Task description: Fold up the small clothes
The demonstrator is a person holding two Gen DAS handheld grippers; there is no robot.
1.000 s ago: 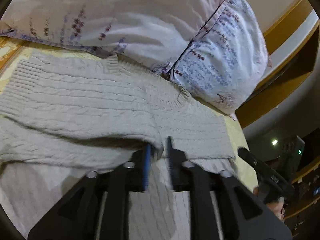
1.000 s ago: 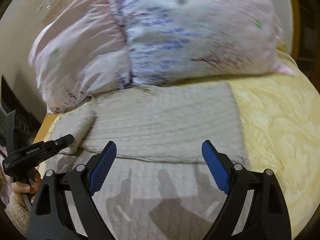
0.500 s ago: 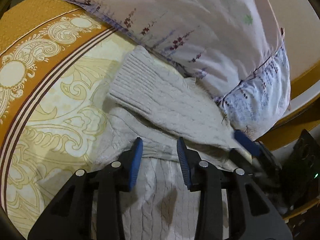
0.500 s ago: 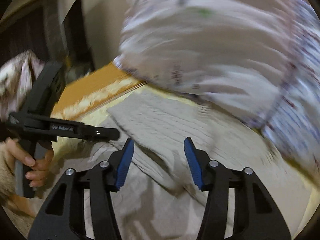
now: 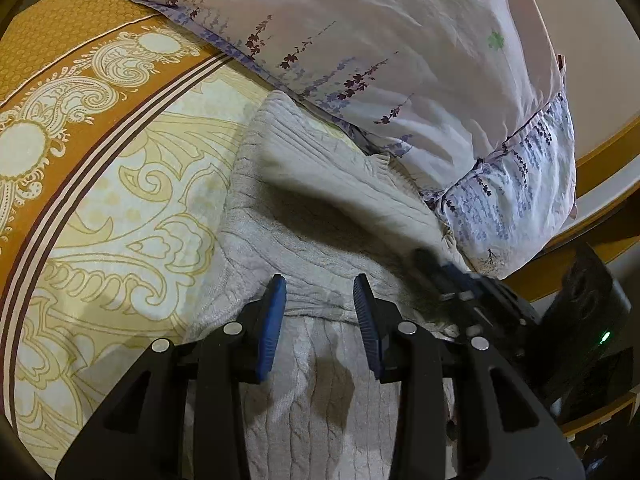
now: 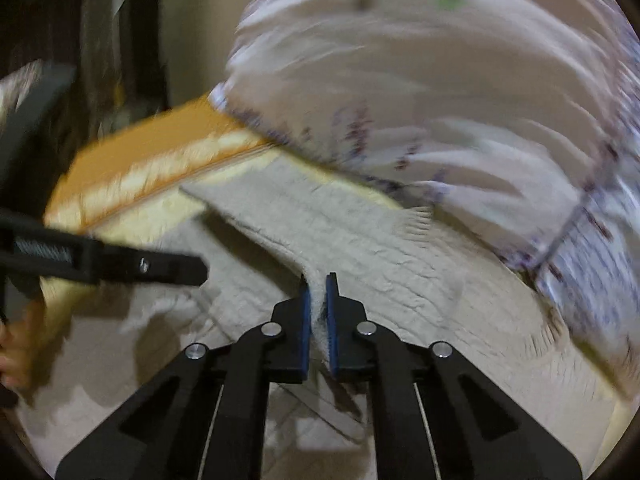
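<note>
A cream cable-knit sweater (image 5: 304, 216) lies partly folded on a bed, its upper edge tucked against a floral pillow (image 5: 400, 64) that fills the top of both views. In the left wrist view, the left claw (image 5: 320, 316) hangs at lower centre with its blue pads (image 5: 272, 320) parted, a raised fold of the knit lying between them; neither pad can be seen pressing on the wool. The bedspread (image 5: 100, 184), yellow with an orange scrolled border, takes up the left of that frame. At right centre the right claw (image 5: 452, 276) shows dark against the sweater's edge, just below the pillow's corner.

In the blurred right wrist view, the right claw (image 6: 318, 316) sits at lower centre, its jaws having just closed, and a thin ridge of the sweater (image 6: 360, 248) is pinched between the blue pads. The left claw (image 6: 176, 268) reaches in from the left edge over the knit, a hand (image 6: 12, 356) visible at lower left behind it.
</note>
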